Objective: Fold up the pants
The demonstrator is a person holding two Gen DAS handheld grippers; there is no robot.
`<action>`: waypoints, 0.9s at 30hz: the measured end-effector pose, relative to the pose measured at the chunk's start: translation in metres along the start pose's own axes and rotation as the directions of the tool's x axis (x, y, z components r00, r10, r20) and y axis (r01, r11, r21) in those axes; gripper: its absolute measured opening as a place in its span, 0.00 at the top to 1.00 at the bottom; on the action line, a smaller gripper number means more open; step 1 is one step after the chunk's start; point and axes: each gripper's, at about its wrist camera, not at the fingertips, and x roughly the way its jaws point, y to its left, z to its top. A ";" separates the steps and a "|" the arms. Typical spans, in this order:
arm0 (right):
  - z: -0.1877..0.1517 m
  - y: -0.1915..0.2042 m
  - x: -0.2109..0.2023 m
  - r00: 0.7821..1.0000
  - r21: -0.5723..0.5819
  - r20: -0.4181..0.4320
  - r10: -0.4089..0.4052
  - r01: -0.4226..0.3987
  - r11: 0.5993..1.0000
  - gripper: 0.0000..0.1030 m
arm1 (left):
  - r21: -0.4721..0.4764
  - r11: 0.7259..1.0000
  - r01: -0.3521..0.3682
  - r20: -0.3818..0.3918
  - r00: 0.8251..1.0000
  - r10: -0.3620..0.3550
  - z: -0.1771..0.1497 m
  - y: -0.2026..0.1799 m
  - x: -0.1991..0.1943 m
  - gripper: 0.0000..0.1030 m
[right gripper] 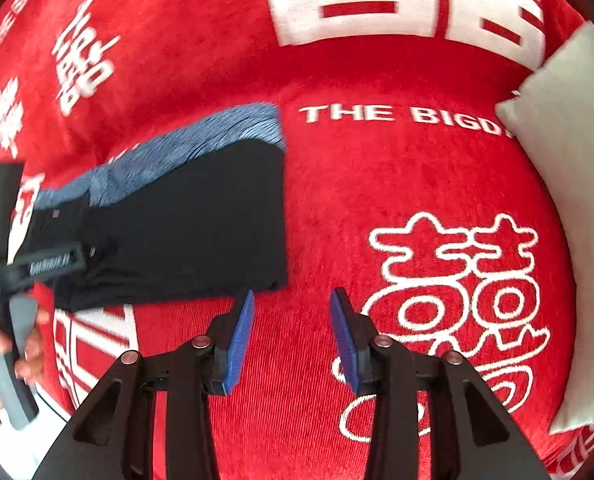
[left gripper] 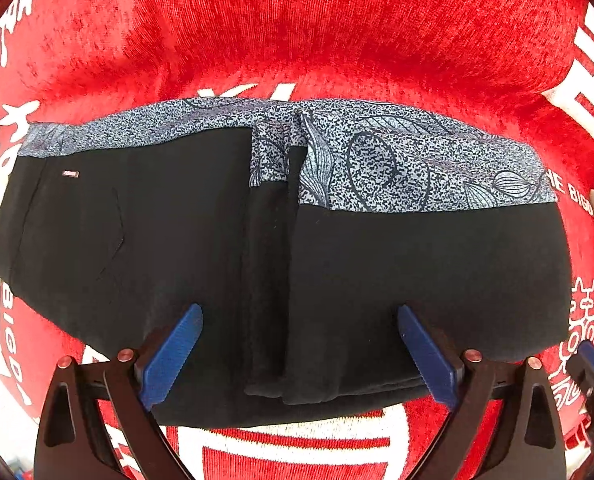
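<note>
**Left wrist view: pants folded, both grippers clear of them**

Largest thing I see is the red plush cover (left gripper: pixel 297 32) with white lettering and characters, filling both views. On it lie the black pants (left gripper: pixel 417 280), folded into a compact block that spans most of the left wrist view; a blue-grey patterned band (left gripper: pixel 397 160) shows along their far edge, and a small label (left gripper: pixel 71 174) sits near the far left corner. A pale cushion (right gripper: pixel 569 184) rests at the right edge of the right wrist view, on the red cover.

My left gripper (left gripper: pixel 300 354) hangs straight down over the near edge of the pants, jaws spread wide, pads not pressing the cloth.

My right gripper (right gripper: pixel 293 338) sits over bare red cover just right of the pants' near right corner, jaws partly apart with nothing between them.

A hand (right gripper: pixel 5 356) on the left gripper's grey handle shows at far left in the right wrist view.
</note>
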 end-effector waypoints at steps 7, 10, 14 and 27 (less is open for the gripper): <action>0.014 0.001 0.021 0.999 -0.020 0.034 -0.040 0.041 0.999 0.57 | 0.030 1.000 -0.004 0.027 1.000 0.003 -0.002 -0.005 0.004 0.01; 0.011 -0.006 0.021 1.000 0.024 0.015 -0.022 0.022 0.999 0.57 | 0.037 0.999 -0.014 0.039 0.999 0.013 -0.003 -0.006 0.004 0.01; 0.004 -0.018 0.004 1.000 0.055 0.006 -0.031 0.031 0.998 0.56 | 0.023 1.000 -0.008 0.032 0.999 0.008 -0.004 -0.005 0.005 0.01; -0.019 -0.006 -0.024 0.999 0.030 -0.047 0.024 -0.023 0.999 0.32 | 0.018 0.999 -0.047 0.025 0.999 0.047 -0.012 -0.005 -0.025 0.01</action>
